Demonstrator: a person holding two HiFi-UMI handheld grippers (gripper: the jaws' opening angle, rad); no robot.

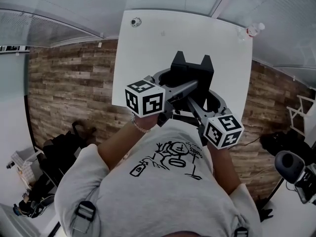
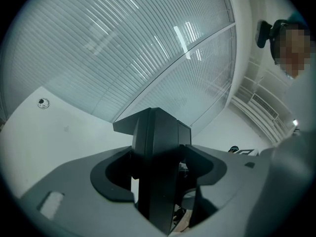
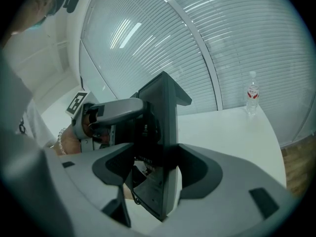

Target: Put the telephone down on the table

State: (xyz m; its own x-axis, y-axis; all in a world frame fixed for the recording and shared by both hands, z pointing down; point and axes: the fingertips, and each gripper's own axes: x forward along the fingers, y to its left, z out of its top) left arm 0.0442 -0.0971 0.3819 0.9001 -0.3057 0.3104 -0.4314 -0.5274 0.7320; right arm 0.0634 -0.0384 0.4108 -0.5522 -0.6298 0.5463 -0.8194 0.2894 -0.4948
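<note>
**A:** Is there any container about?

**B:** Just one. A clear water bottle with a red band stands upright on the white table, well beyond the right tongs and off to their right. What it holds cannot be made out.

**A:** And from the left across?

**B:** Far ahead of the left tongs, to their left, a small round object lies on the table. The left tongs are spread wide, and their jaws press on the flanks of the black telephone, which stands upright between them. The right tongs clamp the same telephone from the other side, just as wide.

**A:** So where is it?

**B:** It is between the two pairs, over the near part of the table. Whether its base touches the top cannot be told.

**A:** And the person's arms?

**B:** Both forearms reach out from the chest with the elbows bent. The tongs converge at an angle, tips slanting slightly downward. A beaded bracelet circles the left wrist.
</note>
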